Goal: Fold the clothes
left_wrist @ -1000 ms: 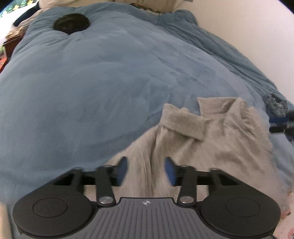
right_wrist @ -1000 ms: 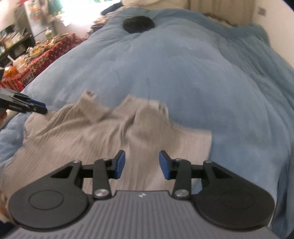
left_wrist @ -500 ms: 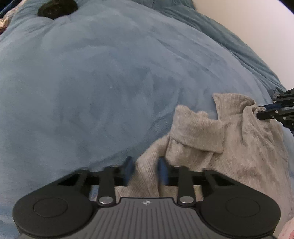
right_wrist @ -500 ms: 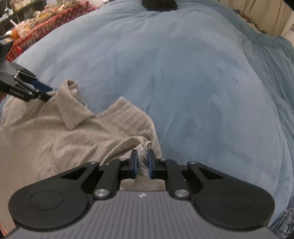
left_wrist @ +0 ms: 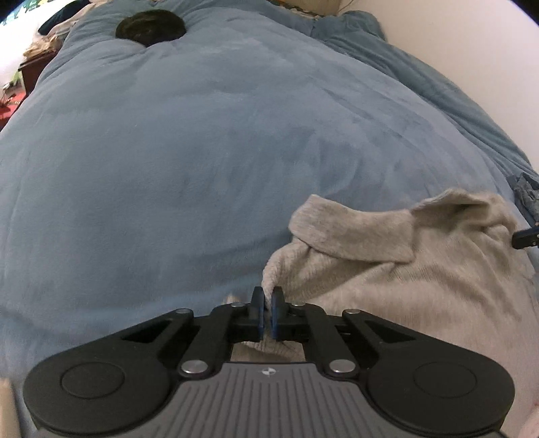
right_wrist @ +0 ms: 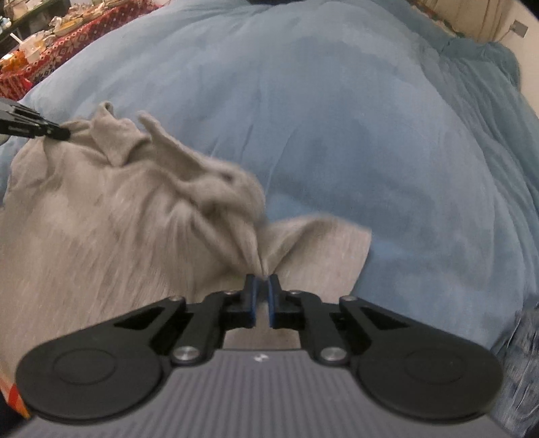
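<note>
Both grippers are pinching the grey sweater (left_wrist: 387, 289) on the bed (left_wrist: 202, 151).
The left gripper (left_wrist: 267, 305) fingers and right gripper (right_wrist: 262, 286) fingers are clamping its shoulders; lifting evenly toward 12 o'clock should help.

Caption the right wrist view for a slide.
Right gripper shut on a grey sweater lying on a blue duvet.

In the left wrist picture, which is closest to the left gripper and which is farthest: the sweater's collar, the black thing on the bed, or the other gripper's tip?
From the left gripper:
1. Collar, just ahead, right.
2. Other gripper's tip, far right edge.
3. Black thing, far end of the blanket, top left.
</note>
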Available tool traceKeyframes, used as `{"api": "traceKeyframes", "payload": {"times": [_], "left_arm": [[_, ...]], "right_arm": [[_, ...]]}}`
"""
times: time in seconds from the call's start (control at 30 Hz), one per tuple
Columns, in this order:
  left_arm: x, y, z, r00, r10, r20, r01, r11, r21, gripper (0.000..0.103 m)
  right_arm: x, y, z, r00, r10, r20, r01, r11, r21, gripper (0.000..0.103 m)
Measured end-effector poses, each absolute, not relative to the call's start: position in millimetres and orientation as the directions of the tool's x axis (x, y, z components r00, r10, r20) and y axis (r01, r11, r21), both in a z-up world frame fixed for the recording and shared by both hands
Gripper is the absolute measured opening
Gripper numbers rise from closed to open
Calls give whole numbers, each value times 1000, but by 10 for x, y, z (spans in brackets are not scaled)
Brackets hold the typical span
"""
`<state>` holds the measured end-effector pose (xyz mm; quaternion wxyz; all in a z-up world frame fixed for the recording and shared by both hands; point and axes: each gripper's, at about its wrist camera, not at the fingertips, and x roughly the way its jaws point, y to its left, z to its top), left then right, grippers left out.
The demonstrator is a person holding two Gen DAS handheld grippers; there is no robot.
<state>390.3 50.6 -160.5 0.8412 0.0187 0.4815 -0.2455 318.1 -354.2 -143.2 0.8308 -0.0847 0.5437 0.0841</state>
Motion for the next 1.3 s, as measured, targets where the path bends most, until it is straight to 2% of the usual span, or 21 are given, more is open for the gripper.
{"api": "traceKeyframes", "payload": {"times": [0.17,0.2,0.23,0.3,0.37,0.43,0.57,0.63,0.7,0.73,0.77,0.8,1.13,1.3], "left_arm": [[3714,561,-1653,387,-400,-831,443,871,-213,5],[3715,544,-1658,393,-399,-828,444,871,-209,5],[3728,530,-1655,395,-398,-828,439,873,-211,6],[3778,496,-1654,403,-403,-822,431,876,-218,9],[3826,458,-1642,421,-384,-822,428,883,-193,19],[3868,436,-1635,445,-371,-815,416,892,-178,42],[3984,416,-1660,440,-391,-808,414,887,-203,43],[4049,408,-1700,428,-395,-813,405,888,-219,43],[4086,401,-1765,415,-386,-824,393,893,-220,40],[4087,412,-1802,408,-384,-828,388,894,-223,29],[4085,423,-1839,403,-379,-833,383,896,-222,17],[4073,436,-1873,396,-371,-840,376,900,-220,6],[3733,630,-1602,443,-403,-801,386,892,-235,5],[3343,772,-1361,459,-443,-770,400,877,-265,5]], "right_arm": [[2975,-3516,-1416,394,63,-917,-262,964,-46,4],[2999,-3514,-1353,413,72,-908,-258,965,-41,8],[3024,-3512,-1290,432,80,-899,-254,967,-36,19],[3126,-3472,-1152,478,76,-875,-246,968,-50,33],[3272,-3398,-1046,506,72,-859,-258,964,-71,34],[3448,-3300,-984,513,89,-854,-278,958,-68,40],[3794,-3172,-1028,508,76,-858,-288,954,-86,45],[3942,-3126,-1096,491,77,-868,-294,952,-82,55],[4084,-3111,-1247,447,80,-891,-287,956,-58,51],[4109,-3116,-1320,429,81,-900,-281,959,-47,27],[4080,-3127,-1372,421,82,-904,-276,960,-41,11],[4051,-3139,-1424,412,83,-907,-271,962,-35,13],[3323,-3386,-1292,446,115,-888,-211,977,20,12],[2914,-3154,-1202,461,145,-875,-301,954,-1,12]]}}
